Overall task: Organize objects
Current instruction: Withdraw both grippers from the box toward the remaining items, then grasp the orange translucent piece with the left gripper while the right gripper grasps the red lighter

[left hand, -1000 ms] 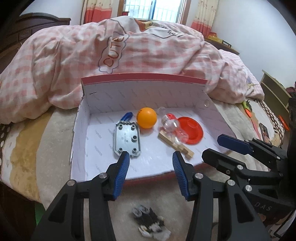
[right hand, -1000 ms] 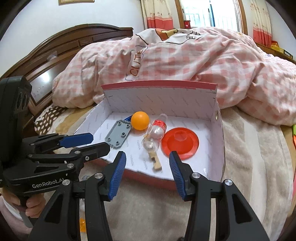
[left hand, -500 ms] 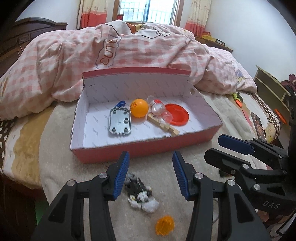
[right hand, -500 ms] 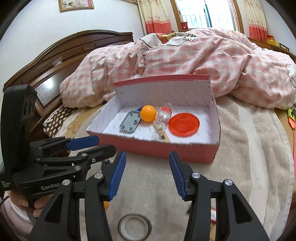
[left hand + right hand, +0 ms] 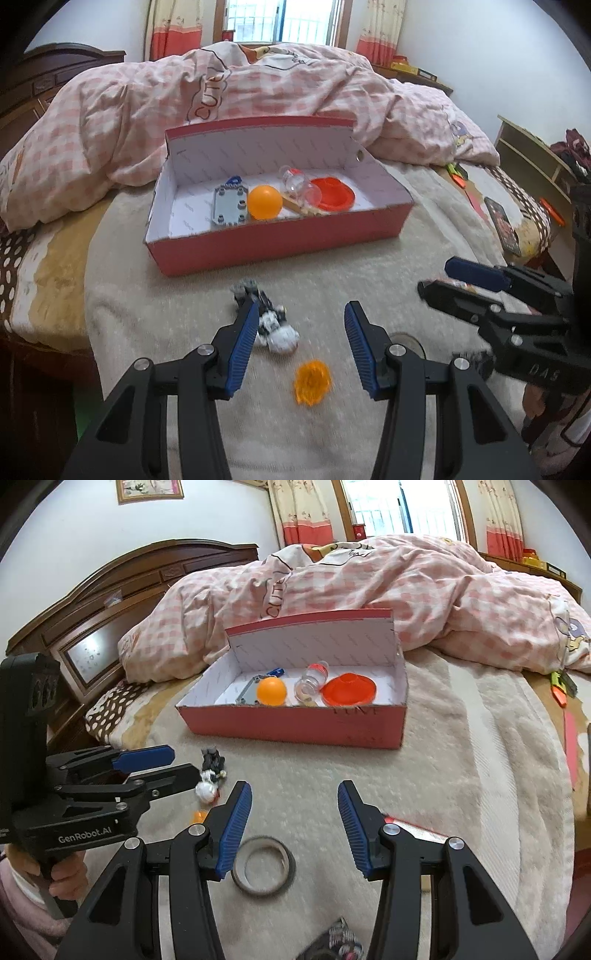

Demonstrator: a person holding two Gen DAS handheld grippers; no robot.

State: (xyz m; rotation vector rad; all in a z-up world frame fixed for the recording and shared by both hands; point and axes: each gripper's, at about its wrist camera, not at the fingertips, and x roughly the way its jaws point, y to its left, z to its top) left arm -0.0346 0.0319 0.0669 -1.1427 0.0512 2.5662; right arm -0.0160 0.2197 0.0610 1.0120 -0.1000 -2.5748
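Observation:
A red cardboard box stands on the bed and holds an orange ball, a grey plate, a clear bottle, a wooden stick and a red disc. A black and white toy figure and an orange spiky piece lie on the blanket in front. My left gripper is open and empty above them. A tape ring lies under my open, empty right gripper.
A pink checked duvet is heaped behind the box. A phone and small coloured items lie at the bed's right edge. A dark patterned object lies at the near edge. A wooden headboard stands to the left.
Both grippers have pulled back from the box toward the near side of the bed. The toy figure, orange piece and tape ring have come into view. Both stay open.

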